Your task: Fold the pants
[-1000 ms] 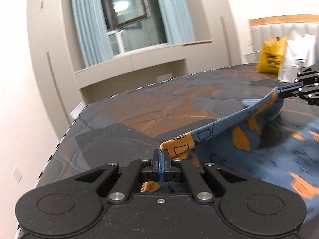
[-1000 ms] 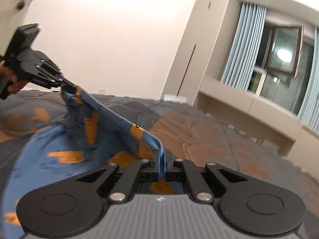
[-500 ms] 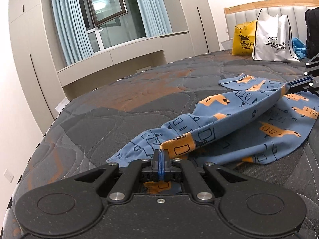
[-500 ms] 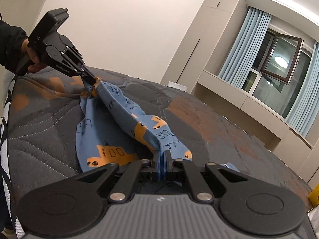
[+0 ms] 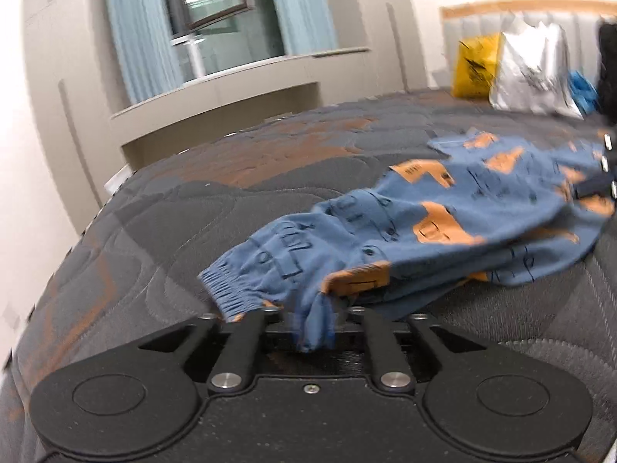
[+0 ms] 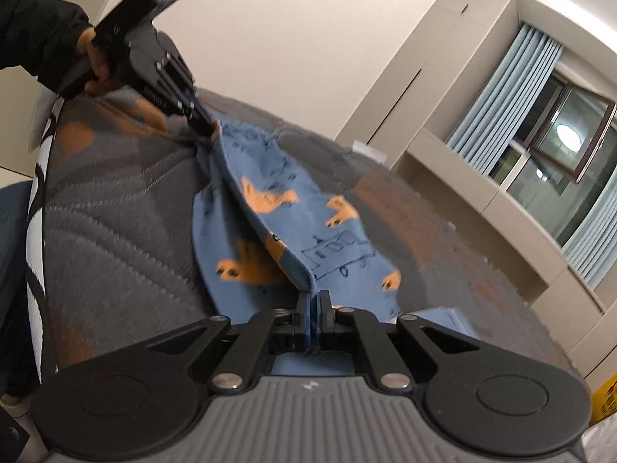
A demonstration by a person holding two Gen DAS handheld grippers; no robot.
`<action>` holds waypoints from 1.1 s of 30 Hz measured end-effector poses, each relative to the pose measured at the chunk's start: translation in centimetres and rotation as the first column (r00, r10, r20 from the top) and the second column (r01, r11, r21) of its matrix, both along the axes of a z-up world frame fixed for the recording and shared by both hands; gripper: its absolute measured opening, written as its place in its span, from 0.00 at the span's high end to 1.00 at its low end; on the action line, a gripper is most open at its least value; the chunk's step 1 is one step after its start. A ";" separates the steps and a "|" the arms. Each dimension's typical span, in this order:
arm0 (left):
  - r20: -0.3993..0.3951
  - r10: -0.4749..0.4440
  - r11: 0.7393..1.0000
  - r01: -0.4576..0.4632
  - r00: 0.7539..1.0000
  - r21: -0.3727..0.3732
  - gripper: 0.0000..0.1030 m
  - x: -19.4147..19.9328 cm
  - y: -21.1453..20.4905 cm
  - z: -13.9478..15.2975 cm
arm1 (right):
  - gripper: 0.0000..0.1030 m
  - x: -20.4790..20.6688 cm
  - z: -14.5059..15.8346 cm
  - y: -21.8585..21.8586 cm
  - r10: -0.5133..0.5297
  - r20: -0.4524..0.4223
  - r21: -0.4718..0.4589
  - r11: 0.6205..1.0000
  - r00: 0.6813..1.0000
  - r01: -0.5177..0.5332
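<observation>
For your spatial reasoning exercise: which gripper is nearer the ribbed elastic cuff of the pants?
Left. The left gripper sits right beside the cuff, jaws opening around a fabric bunch. The right gripper pinches the pants' far end.

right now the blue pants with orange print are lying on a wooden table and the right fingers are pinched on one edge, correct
Not quite. The blue pants lie on a dark quilted mattress, not a wooden table, as the left wrist view shows. The rest holds: in the right wrist view the right gripper has its fingers pinched on one edge of the fabric.
</observation>
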State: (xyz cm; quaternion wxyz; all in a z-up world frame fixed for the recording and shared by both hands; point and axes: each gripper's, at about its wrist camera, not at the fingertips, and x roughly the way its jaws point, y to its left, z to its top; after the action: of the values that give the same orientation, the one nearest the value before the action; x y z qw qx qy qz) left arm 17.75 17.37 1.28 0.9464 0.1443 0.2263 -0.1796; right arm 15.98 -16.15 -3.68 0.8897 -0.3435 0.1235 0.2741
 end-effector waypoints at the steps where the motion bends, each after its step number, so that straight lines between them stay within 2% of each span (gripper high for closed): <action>1: -0.001 0.018 1.000 -0.018 1.000 -0.025 0.66 -0.1 0.5 0.2 | 0.92 -0.2 -0.4 0.1 -0.002 -0.009 0.001 1.000 1.000 0.002; 2: -0.004 0.039 0.998 -0.039 0.999 -0.055 0.62 -0.3 1.0 0.5 | 0.89 0.0 -0.4 0.1 0.001 -0.018 0.004 1.000 1.000 -0.001; 3: -0.011 0.059 0.994 -0.060 0.998 -0.088 0.57 -0.5 1.6 0.6 | 0.81 0.1 -0.5 0.1 0.003 -0.022 0.012 1.000 1.000 -0.003; 4: -0.025 0.081 0.988 -0.084 0.996 -0.129 0.55 -0.7 2.3 0.7 | 0.64 0.1 -0.5 0.2 0.004 -0.027 0.020 1.000 1.000 -0.004; 6: -0.082 0.129 0.962 -0.144 0.988 -0.234 0.54 -0.8 3.8 0.7 | 0.43 0.1 -0.4 0.0 0.002 -0.024 0.035 0.999 1.000 -0.001; 7: -0.121 0.150 0.942 -0.179 0.981 -0.283 0.54 -0.7 4.3 0.6 | 0.42 -0.1 -0.4 -0.1 0.004 -0.022 0.047 0.999 1.000 -0.003; 9: -0.227 0.180 0.881 -0.260 0.957 -0.396 0.55 -0.1 5.7 0.1 | 0.36 -0.4 -0.5 -0.4 -0.001 -0.028 0.074 0.997 1.000 0.003; 11: -0.316 0.173 0.798 -0.321 0.933 -0.510 0.55 0.5 6.7 -0.5 | 0.30 -0.6 -0.4 -0.3 -0.003 -0.020 0.092 0.996 1.000 0.005; 13: -0.355 0.151 0.740 -0.343 0.923 -0.578 0.55 1.0 7.1 -0.9 | 0.27 -1.3 -0.3 -0.2 0.000 -0.006 0.108 0.994 1.000 0.000; 14: -0.369 0.148 0.726 -0.354 0.918 -0.589 0.55 1.4 7.0 -1.0 | 0.27 -1.4 -0.2 -0.1 0.004 -0.008 0.123 0.992 1.000 -0.003; 17: -0.395 0.147 0.726 -0.370 0.907 -0.580 0.57 3.0 5.9 -1.3 | 0.26 -2.1 0.0 -0.2 0.013 -0.020 0.153 0.988 1.000 -0.010; 19: -0.439 0.165 0.736 -0.406 0.883 -0.541 0.69 4.3 5.0 -2.0 | 0.26 -2.4 0.0 -0.2 0.017 -0.021 0.165 0.986 1.000 -0.013; 20: -0.445 0.175 0.734 -0.418 0.878 -0.535 0.71 4.6 4.6 -2.2 | 0.25 -2.4 0.1 -0.2 0.019 -0.022 0.174 0.985 1.000 -0.015; 22: -0.442 0.172 0.731 -0.415 0.880 -0.542 0.88 5.1 3.9 -2.4 | 0.24 -2.7 0.1 -0.3 0.019 -0.022 0.190 0.982 1.000 -0.015; 24: -0.436 0.198 0.720 -0.432 0.878 -0.543 0.92 5.1 3.3 -2.2 | 0.23 -3.0 0.2 -0.5 0.016 -0.021 0.201 0.979 1.000 -0.012; 26: -0.401 0.235 0.721 -0.436 0.885 -0.539 0.94 4.6 2.7 -1.4 | 0.22 -3.2 0.2 -0.8 0.011 -0.020 0.211 0.978 1.000 -0.007; 28: -0.361 0.270 0.735 -0.433 0.893 -0.522 0.95 3.7 2.0 -0.2 | 0.22 -3.3 0.2 -1.1 0.005 -0.023 0.216 0.976 1.000 0.000; 33: -0.248 0.340 0.803 -0.417 0.907 -0.425 0.96 1.0 0.1 4.0 | 0.22 -3.4 0.2 -1.5 -0.001 -0.025 0.226 0.974 1.000 0.007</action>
State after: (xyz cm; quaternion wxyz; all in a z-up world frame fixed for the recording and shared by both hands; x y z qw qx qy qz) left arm 18.79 17.50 5.30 0.9482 -0.1517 0.2752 -0.0468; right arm 12.62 -17.61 -3.51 0.9220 -0.2363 0.1031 0.2887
